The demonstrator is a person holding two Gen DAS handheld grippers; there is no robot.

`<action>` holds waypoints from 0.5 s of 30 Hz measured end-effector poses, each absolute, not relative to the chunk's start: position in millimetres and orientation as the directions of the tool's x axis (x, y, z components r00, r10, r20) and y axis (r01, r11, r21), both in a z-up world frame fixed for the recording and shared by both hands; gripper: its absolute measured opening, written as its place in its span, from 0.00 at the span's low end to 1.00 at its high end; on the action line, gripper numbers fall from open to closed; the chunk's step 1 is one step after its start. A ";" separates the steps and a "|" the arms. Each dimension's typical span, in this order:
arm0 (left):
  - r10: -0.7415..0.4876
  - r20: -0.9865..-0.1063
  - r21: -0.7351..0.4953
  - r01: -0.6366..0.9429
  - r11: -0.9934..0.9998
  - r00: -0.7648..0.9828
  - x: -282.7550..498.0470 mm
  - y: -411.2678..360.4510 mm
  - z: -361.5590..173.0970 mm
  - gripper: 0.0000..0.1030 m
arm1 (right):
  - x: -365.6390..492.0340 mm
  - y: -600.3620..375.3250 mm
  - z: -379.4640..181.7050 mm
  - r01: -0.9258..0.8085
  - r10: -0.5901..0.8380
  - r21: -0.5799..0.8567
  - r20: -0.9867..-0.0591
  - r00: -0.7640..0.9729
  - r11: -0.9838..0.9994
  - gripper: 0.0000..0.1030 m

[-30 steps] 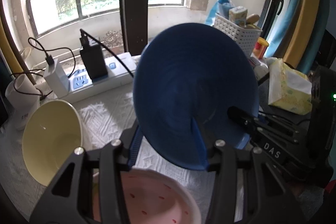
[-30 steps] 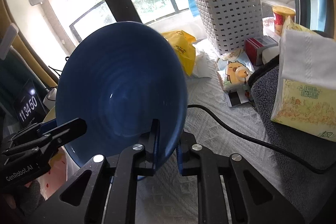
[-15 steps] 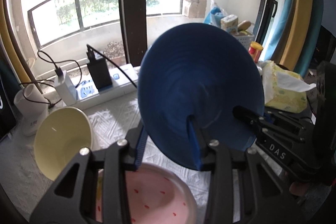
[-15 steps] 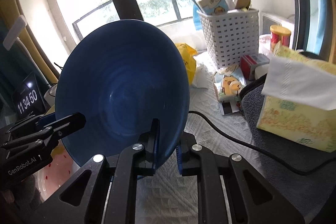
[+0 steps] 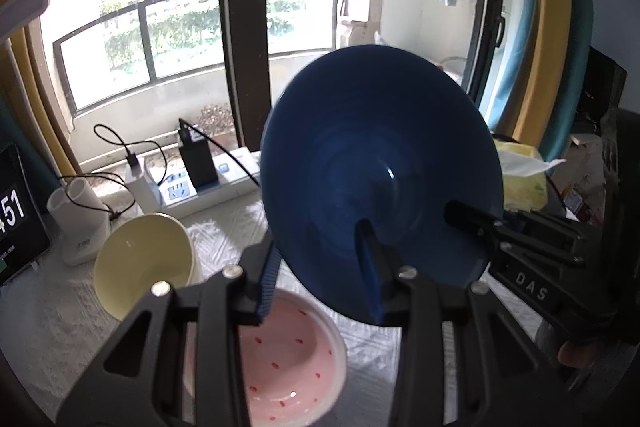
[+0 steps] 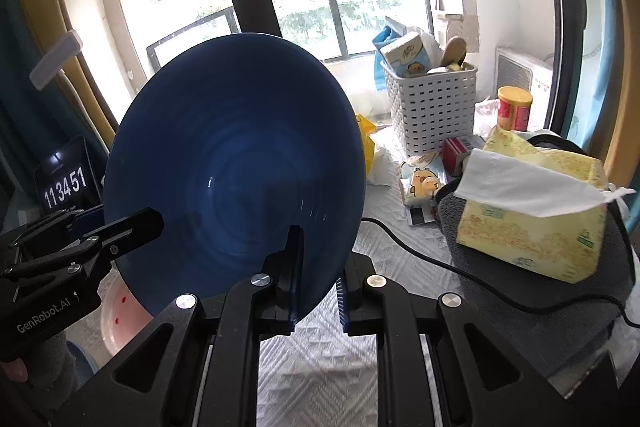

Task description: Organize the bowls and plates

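Taking the blue bowl (image 5: 380,187) as the reference: to its left and lower, on the white textured cloth (image 5: 224,227), stands the pale yellow bowl (image 5: 140,259), tipped toward the camera; just below the blue bowl's lower rim lies the pink speckled bowl (image 5: 288,359), mostly hidden by the left gripper (image 5: 320,267). The blue bowl itself is in the air, tilted steeply on edge, and gripped at two places on its rim. The left gripper has its jaws clamped across the lower-left rim, one finger inside the bowl and one behind it; the right gripper (image 6: 318,267) pinches the rim tightly further round, jaws nearly together on the thin wall. To the right of the bowl sit the tissue box (image 6: 532,211) and, behind it, the white basket (image 6: 432,107). The likely trouble is the two hands pulling apart or twisting against each other, which could lever the glazed rim out of one pinch; held so steeply, the bowl might then swing or drop onto the pink bowl beneath and chip both.
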State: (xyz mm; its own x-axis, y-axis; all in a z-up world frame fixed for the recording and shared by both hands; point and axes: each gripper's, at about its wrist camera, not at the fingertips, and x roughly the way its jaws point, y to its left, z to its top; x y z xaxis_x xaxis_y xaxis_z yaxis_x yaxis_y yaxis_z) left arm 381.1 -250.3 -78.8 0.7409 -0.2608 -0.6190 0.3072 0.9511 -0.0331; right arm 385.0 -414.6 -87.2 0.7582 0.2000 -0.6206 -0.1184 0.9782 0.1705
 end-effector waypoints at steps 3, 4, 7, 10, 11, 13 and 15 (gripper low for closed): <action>-0.270 -0.608 -0.037 0.312 0.949 0.746 372.3 -247.6 -73.8 0.36 | 375.1 -413.3 -80.0 -0.116 0.195 0.167 -0.613 0.765 0.979 0.16; -0.271 -0.604 -0.038 0.313 0.949 0.749 368.1 -246.6 -71.4 0.36 | 371.9 -413.3 -77.9 -0.115 0.195 0.169 -0.609 0.769 0.979 0.16; -0.276 -0.593 -0.040 0.314 0.949 0.757 359.9 -242.3 -67.6 0.36 | 361.7 -410.1 -70.7 -0.115 0.194 0.168 -0.601 0.775 0.979 0.16; -0.277 -0.585 -0.037 0.316 0.948 0.762 350.5 -239.4 -63.7 0.36 | 353.7 -407.0 -66.5 -0.114 0.191 0.165 -0.595 0.781 0.980 0.16; -0.276 -0.580 -0.032 0.317 0.948 0.766 347.1 -238.3 -62.8 0.36 | 351.0 -406.2 -65.5 -0.114 0.191 0.166 -0.593 0.782 0.980 0.16; -0.277 -0.574 -0.031 0.318 0.948 0.771 340.7 -235.6 -61.3 0.36 | 346.1 -404.7 -63.7 -0.113 0.191 0.167 -0.590 0.784 0.979 0.16; -0.280 -0.570 -0.034 0.318 0.947 0.773 335.3 -233.0 -60.5 0.36 | 340.4 -402.7 -61.6 -0.114 0.191 0.166 -0.587 0.787 0.980 0.16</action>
